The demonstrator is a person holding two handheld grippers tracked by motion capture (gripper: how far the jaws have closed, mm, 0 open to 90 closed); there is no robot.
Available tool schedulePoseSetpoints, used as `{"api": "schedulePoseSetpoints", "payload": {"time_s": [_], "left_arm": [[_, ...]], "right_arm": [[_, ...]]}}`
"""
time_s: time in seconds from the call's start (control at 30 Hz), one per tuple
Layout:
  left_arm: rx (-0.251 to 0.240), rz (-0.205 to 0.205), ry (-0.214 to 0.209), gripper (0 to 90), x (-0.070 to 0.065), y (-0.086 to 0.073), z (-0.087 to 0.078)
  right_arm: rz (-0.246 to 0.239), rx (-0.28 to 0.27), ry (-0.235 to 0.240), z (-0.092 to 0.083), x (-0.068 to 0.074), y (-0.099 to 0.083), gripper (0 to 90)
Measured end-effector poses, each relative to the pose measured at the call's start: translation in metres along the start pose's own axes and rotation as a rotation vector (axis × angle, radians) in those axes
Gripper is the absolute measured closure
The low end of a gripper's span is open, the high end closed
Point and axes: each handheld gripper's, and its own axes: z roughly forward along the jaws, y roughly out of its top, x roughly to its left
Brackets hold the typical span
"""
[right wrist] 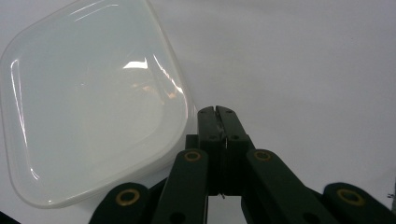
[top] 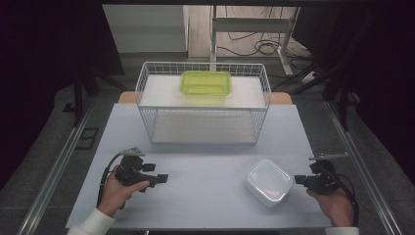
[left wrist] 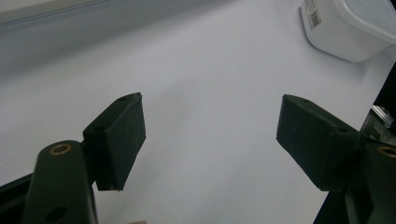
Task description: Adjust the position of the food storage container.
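the right gripper [right wrist: 215, 112], jaws pressed together on nothing, sits just right of the white lidded container [top: 269, 182] at the table's [top: 205, 196] near right. the left gripper [left wrist: 210, 135], jaws spread, hovers at near left.

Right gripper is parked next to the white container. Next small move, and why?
Probably open the right gripper first. Its jaws are pressed shut with nothing between them, right beside the rim of the white container, so it cannot take hold as it stands. The left gripper is already open, away from the container over bare table.
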Motion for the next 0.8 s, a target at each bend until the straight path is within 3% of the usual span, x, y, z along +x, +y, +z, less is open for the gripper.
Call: {"api": "schedulePoseSetpoints", "payload": {"time_s": [0.3,0.8], "left_arm": [[0.006,0.0,0.001,23.1,0.0,0.0,0.002],[0.011,-0.003,0.005,23.1,0.0,0.0,0.003]], "right_arm": [[-0.012,0.007,0.025,0.002,0.009,-0.001,89.0],[-0.105,0.025,0.105,0.021,0.059,0.01,89.0]]}}
